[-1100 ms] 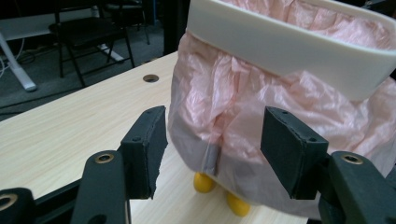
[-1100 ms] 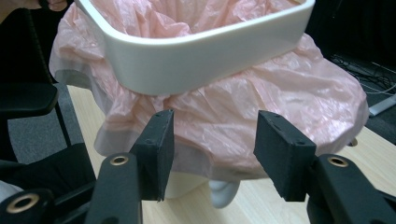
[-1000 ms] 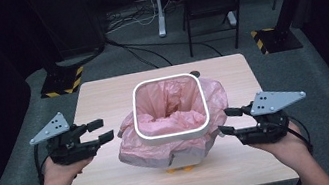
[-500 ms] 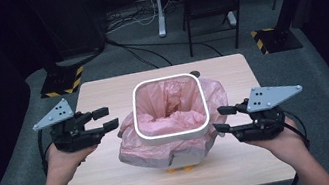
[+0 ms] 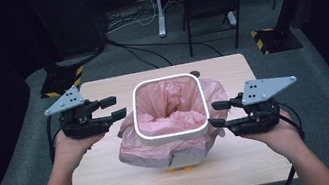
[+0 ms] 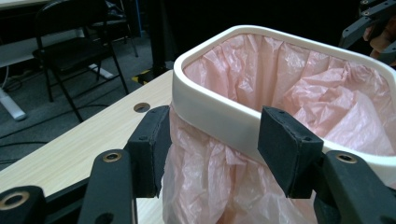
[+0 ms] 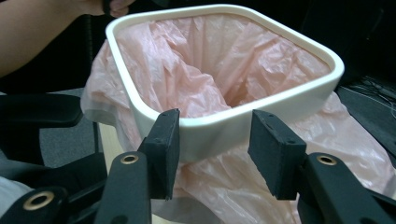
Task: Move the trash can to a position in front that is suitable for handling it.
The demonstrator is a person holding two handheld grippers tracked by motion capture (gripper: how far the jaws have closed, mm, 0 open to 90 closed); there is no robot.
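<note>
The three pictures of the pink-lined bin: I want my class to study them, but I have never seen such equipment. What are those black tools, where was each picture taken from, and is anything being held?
A person sits at a wooden table and holds a hand tool in each hand. Each tool ends in two black jaws, like tongs.

The high view looks down from above the person. It shows the left tongs and the right tongs on either side of a small bin, with forearms coming in from the bottom.

The other two pictures come from small cameras riding on the tools, looking along their jaws.

On the table stands the bin, lined with a pink plastic bag that spills over its sides. A white ring sits on top.

Both tongs are open and have just been closing a little near the ring. Nothing is held.
</note>
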